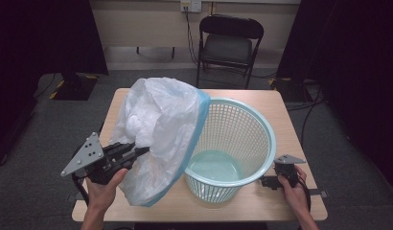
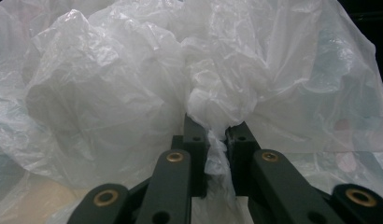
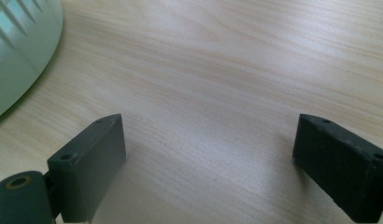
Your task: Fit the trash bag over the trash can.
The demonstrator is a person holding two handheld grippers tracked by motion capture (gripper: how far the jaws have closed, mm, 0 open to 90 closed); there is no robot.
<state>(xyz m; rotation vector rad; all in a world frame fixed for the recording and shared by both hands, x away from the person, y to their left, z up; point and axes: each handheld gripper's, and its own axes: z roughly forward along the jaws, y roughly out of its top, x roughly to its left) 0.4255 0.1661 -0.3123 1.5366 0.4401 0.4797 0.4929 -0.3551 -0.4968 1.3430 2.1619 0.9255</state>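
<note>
- Left gripper point(image 1: 145, 150) sits around 8 o'clock on the counter point(image 1: 276, 108) in the high view, jaws nearly closed and pinching a fold of the white plastic bag point(image 1: 158, 129).
- In the left gripper view the pinch is plain enough: a crumpled twist of bag point(image 2: 216, 154) is squeezed between the two black jaws, and the film balloons up behind them. How much film is actually caught below the tips I can't tell, the jaws cover it.
- The bag is puffed up over the left half of the counter, leaning against the basket's left rim, with a blue edge running down its right side. Can't make out whether any of it is tucked inside the basket, since the bag hides that part of the rim.
- The pale green mesh basket point(image 1: 242, 139) stands upright a bit right of centre. Its left wall is hidden behind the bag, but its floor shows clearly.
- Right gripper point(image 1: 265, 181) is down at about 4 o'clock, just beside the basket's foot, in the person's right hand point(image 1: 291, 188). From above it's small and dark, so the jaws are hard to read there.
- The right gripper view sorts it out: jaws spread wide, nothing between them but bare wood grain, with a sliver of the basket point(image 3: 21, 51) cut off at the top left corner.
- A folding chair point(image 1: 229, 40) stands past the far edge at 12 o'clock, its legs partly hidden by the counter.
</note>
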